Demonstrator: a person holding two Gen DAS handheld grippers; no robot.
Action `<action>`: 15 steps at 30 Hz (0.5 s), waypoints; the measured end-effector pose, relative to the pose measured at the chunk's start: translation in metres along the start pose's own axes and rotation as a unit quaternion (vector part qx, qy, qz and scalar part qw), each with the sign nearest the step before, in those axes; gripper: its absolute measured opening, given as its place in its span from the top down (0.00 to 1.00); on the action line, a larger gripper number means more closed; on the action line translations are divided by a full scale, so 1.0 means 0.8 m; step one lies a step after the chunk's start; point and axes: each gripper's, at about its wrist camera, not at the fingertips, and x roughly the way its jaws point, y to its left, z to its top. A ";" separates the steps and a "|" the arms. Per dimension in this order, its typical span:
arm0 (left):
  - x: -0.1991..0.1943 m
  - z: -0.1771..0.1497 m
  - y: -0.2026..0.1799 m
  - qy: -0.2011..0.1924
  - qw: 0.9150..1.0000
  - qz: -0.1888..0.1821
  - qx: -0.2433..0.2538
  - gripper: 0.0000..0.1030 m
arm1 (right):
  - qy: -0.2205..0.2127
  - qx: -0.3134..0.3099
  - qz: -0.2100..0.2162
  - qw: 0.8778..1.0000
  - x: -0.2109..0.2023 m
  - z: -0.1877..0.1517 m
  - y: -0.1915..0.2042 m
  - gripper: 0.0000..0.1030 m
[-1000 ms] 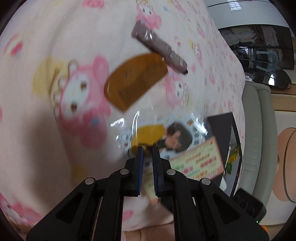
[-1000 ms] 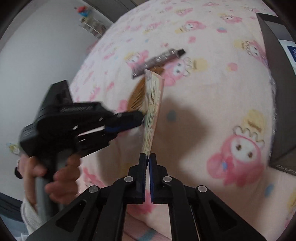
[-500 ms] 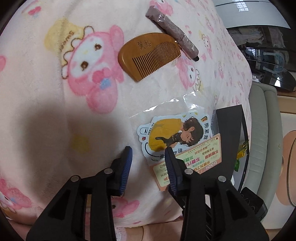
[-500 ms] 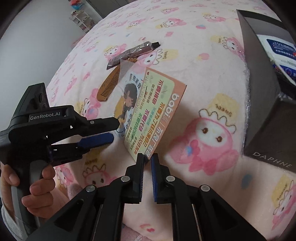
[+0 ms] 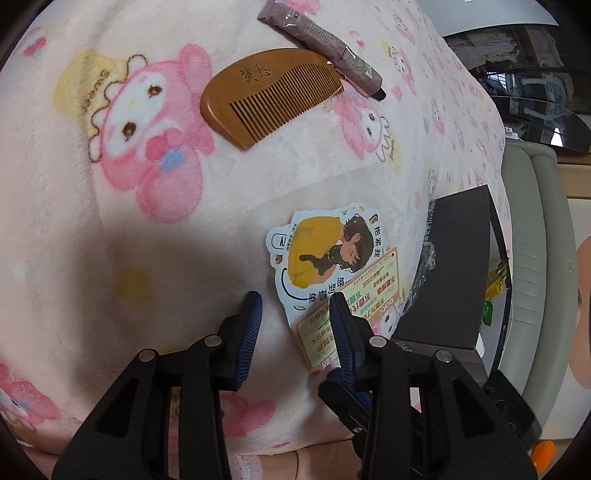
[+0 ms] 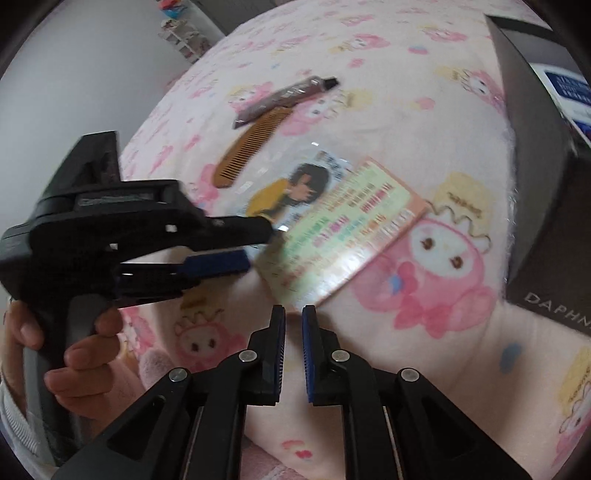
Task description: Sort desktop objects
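- Two hand-held grippers in view: left hand-held gripper (image 5: 295,306) has its jaws wide apart, holding nothing; right hand-held gripper (image 6: 293,317) has its jaws slightly apart, also holding nothing.
- Sticker pack (image 5: 328,251), in a clear sleeve with a pink printed card (image 6: 343,236) over its near end, lies flat on the pink cartoon-print blanket (image 5: 110,221) covering the surface.
- The card's near edge sits just ahead of the right gripper's tips; the left gripper's right finger overlaps the card in the left wrist view.
- Wooden comb (image 5: 269,96) lies farther back, touching a grey-brown tube (image 5: 325,33).
- Dark box (image 6: 535,147) stands just right of the card.
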 end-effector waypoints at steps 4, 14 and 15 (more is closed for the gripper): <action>-0.004 -0.004 0.004 0.000 1.000 0.002 -0.002 0.64 | -0.024 0.017 -0.022 0.999 -0.012 0.006 -0.009 0.93; 0.018 0.009 -0.040 -0.016 0.998 0.018 0.050 0.88 | -0.039 0.078 -0.042 0.995 -0.006 0.016 -0.045 0.93; 0.013 0.008 -0.039 -0.023 0.998 0.021 0.050 0.89 | -0.041 0.072 -0.046 0.996 -0.007 0.017 -0.041 0.93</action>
